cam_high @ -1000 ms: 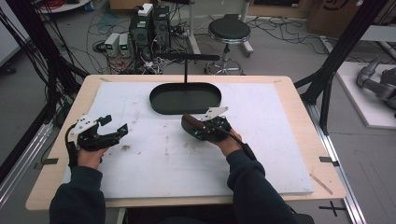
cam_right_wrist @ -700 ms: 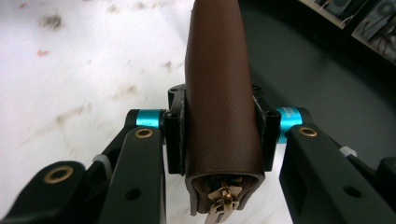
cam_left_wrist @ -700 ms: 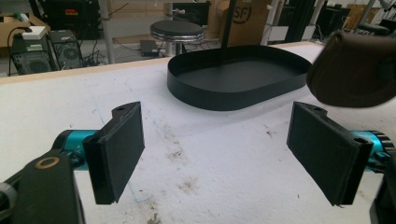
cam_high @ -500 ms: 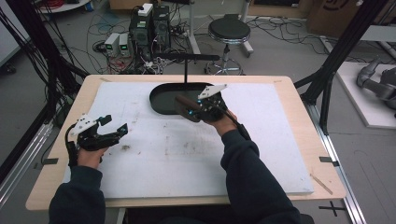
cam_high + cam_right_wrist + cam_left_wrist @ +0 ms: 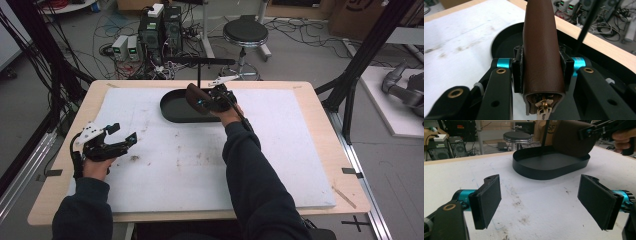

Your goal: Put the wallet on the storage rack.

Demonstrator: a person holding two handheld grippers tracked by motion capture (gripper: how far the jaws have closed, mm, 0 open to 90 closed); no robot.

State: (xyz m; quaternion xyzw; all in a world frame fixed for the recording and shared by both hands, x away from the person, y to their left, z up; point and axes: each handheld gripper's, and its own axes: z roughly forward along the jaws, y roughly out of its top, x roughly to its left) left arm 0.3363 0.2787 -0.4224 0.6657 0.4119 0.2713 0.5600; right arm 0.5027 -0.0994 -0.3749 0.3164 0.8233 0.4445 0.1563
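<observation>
The brown zippered pouch (image 5: 541, 50) sits pinched in the right claw (image 5: 200, 102) over the black tray (image 5: 172, 107); the left claw (image 5: 541, 200) is spread, empty.

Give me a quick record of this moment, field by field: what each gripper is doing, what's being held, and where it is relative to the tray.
left gripper: open, holding nothing, low over the white mat
right gripper: shut on brown zip pouch
pouch position: held over the black oval tray, not yet released
tray contents: nothing else seen inside
</observation>
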